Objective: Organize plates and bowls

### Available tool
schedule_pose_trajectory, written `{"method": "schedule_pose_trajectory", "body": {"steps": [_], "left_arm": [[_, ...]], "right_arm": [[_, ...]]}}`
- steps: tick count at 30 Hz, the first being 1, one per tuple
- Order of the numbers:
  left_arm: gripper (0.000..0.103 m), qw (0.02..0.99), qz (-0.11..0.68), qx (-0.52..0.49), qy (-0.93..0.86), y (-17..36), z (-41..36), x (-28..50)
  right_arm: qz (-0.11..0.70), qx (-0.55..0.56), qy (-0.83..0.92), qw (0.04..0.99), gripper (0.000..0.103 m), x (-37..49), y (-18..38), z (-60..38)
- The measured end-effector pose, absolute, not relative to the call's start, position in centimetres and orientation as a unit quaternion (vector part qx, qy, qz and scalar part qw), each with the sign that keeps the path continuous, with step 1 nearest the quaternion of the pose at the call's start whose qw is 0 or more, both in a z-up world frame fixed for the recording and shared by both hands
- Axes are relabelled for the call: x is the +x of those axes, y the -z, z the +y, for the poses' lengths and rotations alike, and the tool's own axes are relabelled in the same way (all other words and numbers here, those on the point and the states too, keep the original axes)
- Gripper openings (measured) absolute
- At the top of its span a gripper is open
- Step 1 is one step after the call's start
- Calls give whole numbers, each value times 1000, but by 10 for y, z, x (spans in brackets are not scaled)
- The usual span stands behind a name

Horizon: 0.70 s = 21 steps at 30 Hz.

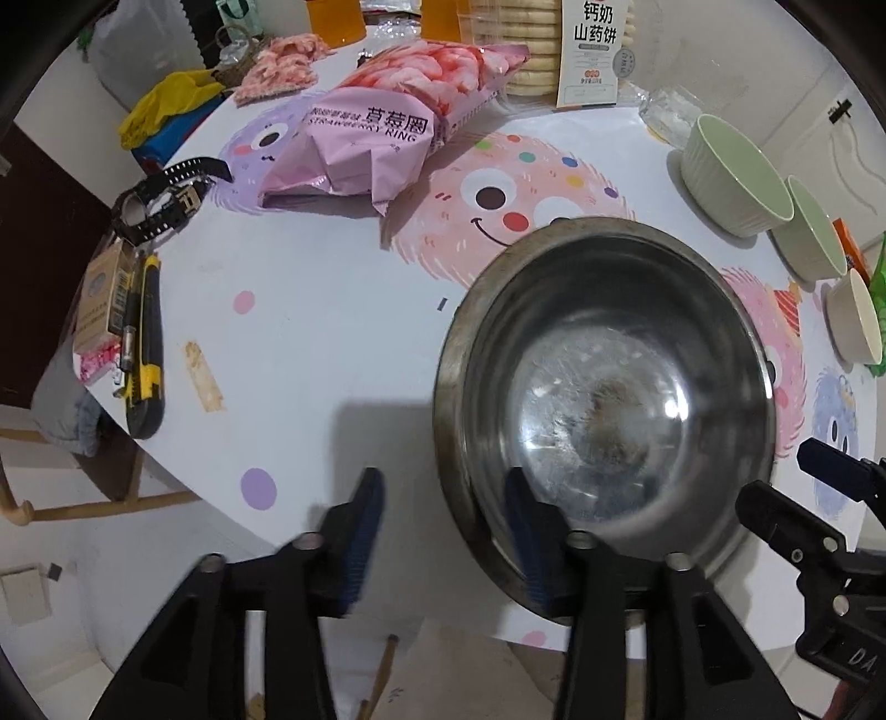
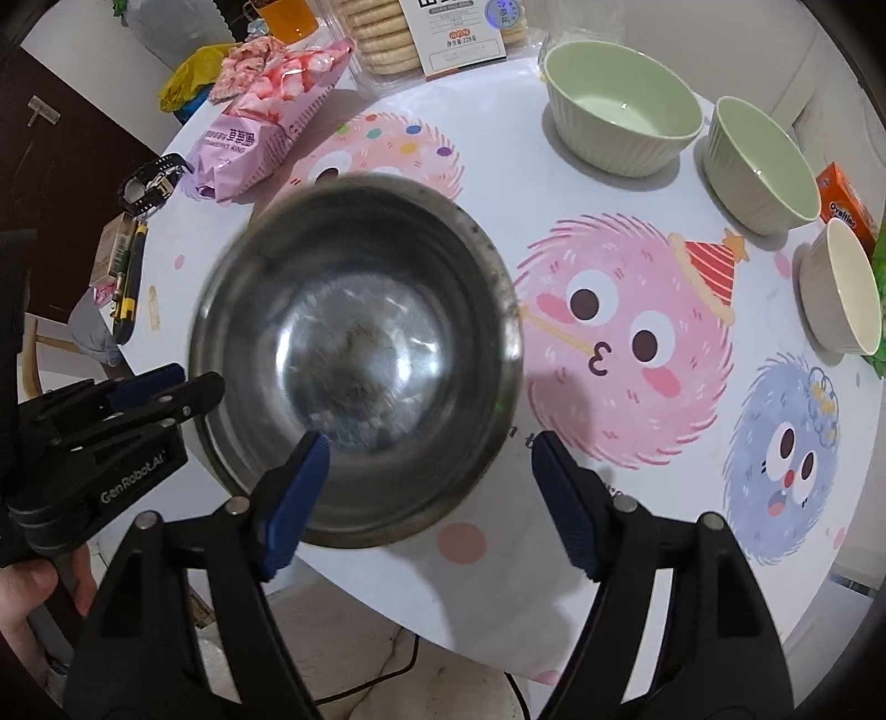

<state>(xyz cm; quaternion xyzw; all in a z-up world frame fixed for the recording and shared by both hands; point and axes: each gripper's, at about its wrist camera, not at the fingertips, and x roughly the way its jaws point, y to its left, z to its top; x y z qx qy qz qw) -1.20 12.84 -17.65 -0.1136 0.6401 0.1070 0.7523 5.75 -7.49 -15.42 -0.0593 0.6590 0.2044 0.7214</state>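
A steel bowl point(image 1: 603, 399) sits near the table's front edge; it also shows in the right wrist view point(image 2: 360, 354). My left gripper point(image 1: 446, 531) is open, its jaws astride the bowl's left rim, one finger inside and one outside. My right gripper point(image 2: 426, 493) is open, its left finger over the bowl's near rim and its right finger outside. Two green bowls point(image 2: 620, 105) point(image 2: 761, 166) and a cream bowl point(image 2: 841, 293) stand upright at the table's right side; they also show in the left wrist view point(image 1: 731, 171).
The round table point(image 2: 554, 581) has a cartoon cloth. A pink snack bag point(image 1: 382, 127), biscuit packs point(image 2: 387, 33), a watch point(image 1: 160, 199), a yellow utility knife point(image 1: 145, 349) and a small box point(image 1: 99, 304) lie at the back and left. An orange box point(image 2: 847, 205) is at the right.
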Motion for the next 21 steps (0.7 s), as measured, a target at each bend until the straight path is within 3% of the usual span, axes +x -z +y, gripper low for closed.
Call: {"method": "schedule_pose_trajectory", "body": {"steps": [4, 8, 16, 18, 21], "left_arm": [[64, 758, 631, -117, -113, 171, 129, -12], [82, 763, 625, -123, -109, 166, 125, -9], [96, 774, 617, -106, -93, 157, 99, 1], [103, 779, 613, -100, -88, 153, 91, 4], [103, 785, 608, -92, -79, 147, 80, 10]], "right_arm": [[659, -54, -200, 723, 76, 60, 154, -83], [659, -48, -195, 725, 78, 61, 152, -92], [651, -38, -188, 734, 102, 64, 145, -113], [648, -33, -183, 739, 102, 65, 142, -122], [646, -14, -178, 742, 102, 67, 139, -138]]}}
